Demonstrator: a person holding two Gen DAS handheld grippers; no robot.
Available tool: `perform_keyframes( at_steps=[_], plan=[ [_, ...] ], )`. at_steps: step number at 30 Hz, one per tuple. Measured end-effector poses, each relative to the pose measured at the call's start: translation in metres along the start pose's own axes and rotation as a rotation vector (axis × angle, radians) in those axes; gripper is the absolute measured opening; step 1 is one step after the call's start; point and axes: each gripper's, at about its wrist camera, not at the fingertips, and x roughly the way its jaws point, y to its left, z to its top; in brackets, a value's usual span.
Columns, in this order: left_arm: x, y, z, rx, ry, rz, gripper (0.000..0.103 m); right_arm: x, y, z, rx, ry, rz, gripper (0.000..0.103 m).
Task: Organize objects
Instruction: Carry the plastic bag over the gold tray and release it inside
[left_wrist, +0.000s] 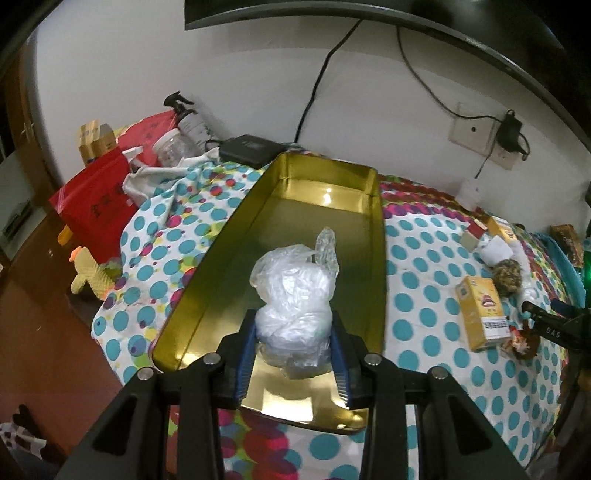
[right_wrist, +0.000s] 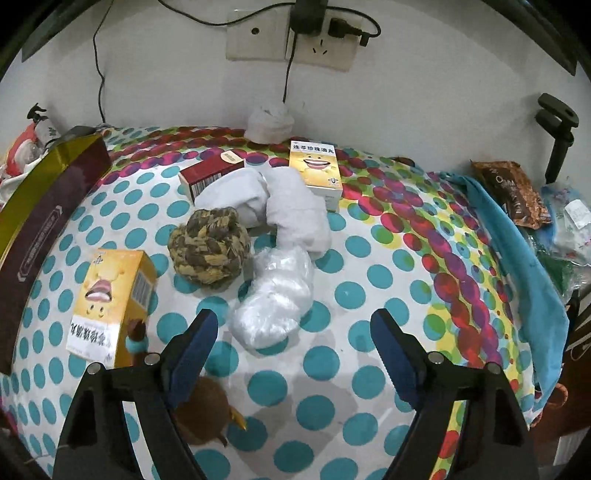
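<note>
In the left wrist view my left gripper (left_wrist: 294, 326) is shut on a crumpled clear plastic bag (left_wrist: 295, 291), held over the near end of a long gold tin tray (left_wrist: 229, 258) on the dotted cloth. In the right wrist view my right gripper (right_wrist: 293, 321) stands open above the cloth. A second plastic bag bundle (right_wrist: 273, 302) lies just ahead of its fingertips, partly between them, and neither pad touches it. Around that bundle lie a braided rope ball (right_wrist: 208, 251), white socks (right_wrist: 284, 210), two yellow boxes (right_wrist: 110, 302) (right_wrist: 316, 170) and a red box (right_wrist: 210, 173).
A brown plush toy (right_wrist: 201, 413) lies under the right gripper's left finger. The tin's dark outer wall (right_wrist: 40, 221) runs along the left. A blue cloth (right_wrist: 517, 258) and a snack packet (right_wrist: 513, 192) sit at the right. Red bags (left_wrist: 92, 203), bottles (left_wrist: 192, 118) and a black box (left_wrist: 251, 147) crowd the far left.
</note>
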Motion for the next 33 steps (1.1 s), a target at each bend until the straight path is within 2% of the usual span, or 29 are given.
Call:
perform_keyframes(
  at_steps=[11, 15, 20, 22, 26, 28, 33],
  plan=[
    [0.011, 0.012, 0.003, 0.005, 0.027, 0.014, 0.036, 0.013, 0.002, 0.003, 0.040, 0.019, -0.006, 0.081],
    [0.014, 0.009, 0.005, 0.025, 0.030, 0.012, 0.036, 0.015, 0.001, 0.003, 0.054, 0.029, 0.041, 0.067],
    [0.021, 0.004, 0.007, 0.031, 0.047, 0.005, 0.036, 0.016, 0.002, 0.002, 0.062, 0.039, 0.071, 0.058],
    [0.025, 0.004, 0.007, 0.032, 0.057, -0.001, 0.036, 0.015, 0.002, 0.002, 0.058, 0.038, 0.078, 0.046],
    [0.030, 0.003, 0.006, 0.036, 0.073, -0.002, 0.037, 0.016, 0.002, 0.002, 0.061, 0.041, 0.082, 0.046],
    [0.031, 0.004, 0.005, 0.036, 0.080, 0.004, 0.039, 0.018, 0.000, 0.002, 0.068, 0.041, 0.081, 0.041],
    [0.034, 0.007, 0.004, 0.025, 0.093, 0.009, 0.041, 0.018, -0.003, 0.001, 0.083, 0.033, 0.095, 0.039]
  ],
)
